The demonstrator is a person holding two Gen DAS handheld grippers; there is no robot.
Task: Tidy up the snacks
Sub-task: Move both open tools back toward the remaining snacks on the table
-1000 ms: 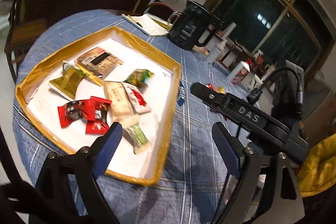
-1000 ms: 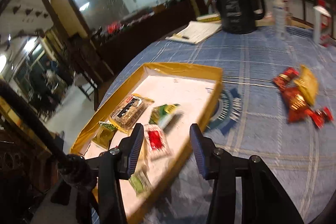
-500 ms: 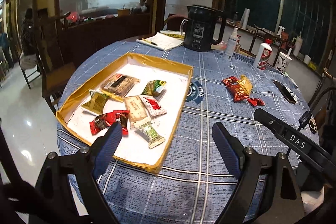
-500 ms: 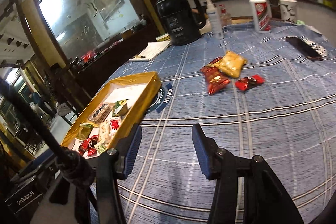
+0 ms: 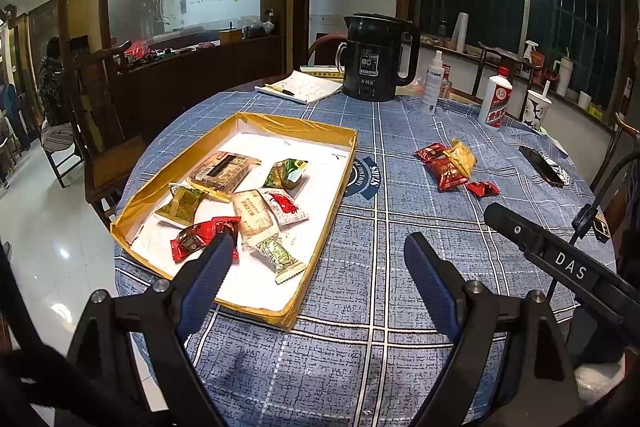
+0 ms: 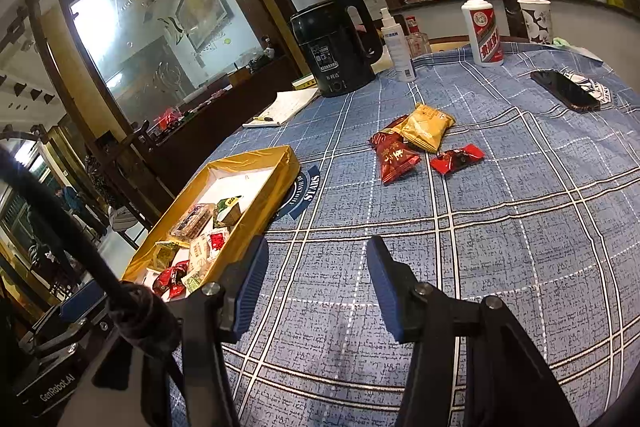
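Note:
A gold-rimmed tray (image 5: 347, 147) with a white floor lies on the blue checked tablecloth and holds several wrapped snacks; it also shows in the right wrist view (image 6: 276, 183). On the cloth to its right lie a red packet (image 5: 448, 171), a yellow packet (image 5: 462, 155) and a small red candy (image 5: 483, 188). The right wrist view shows the red packet (image 6: 394, 159), the yellow packet (image 6: 426, 127) and the small red candy (image 6: 456, 159). My left gripper (image 5: 316, 271) is open and empty above the tray's near right corner. My right gripper (image 6: 316, 279) is open and empty over bare cloth.
At the back of the table stand a black kettle (image 5: 374, 59), a notepad with a pen (image 5: 300, 87), a spray bottle (image 5: 432, 83), a white liquor bottle (image 5: 496, 103) and a paper cup (image 5: 536, 109). A phone (image 5: 542, 165) lies at the right. Chairs surround the table.
Both grippers have drawn back and up from the tray. The right gripper has swung right, so the loose snacks on the cloth now lie ahead of it. Both stay open.

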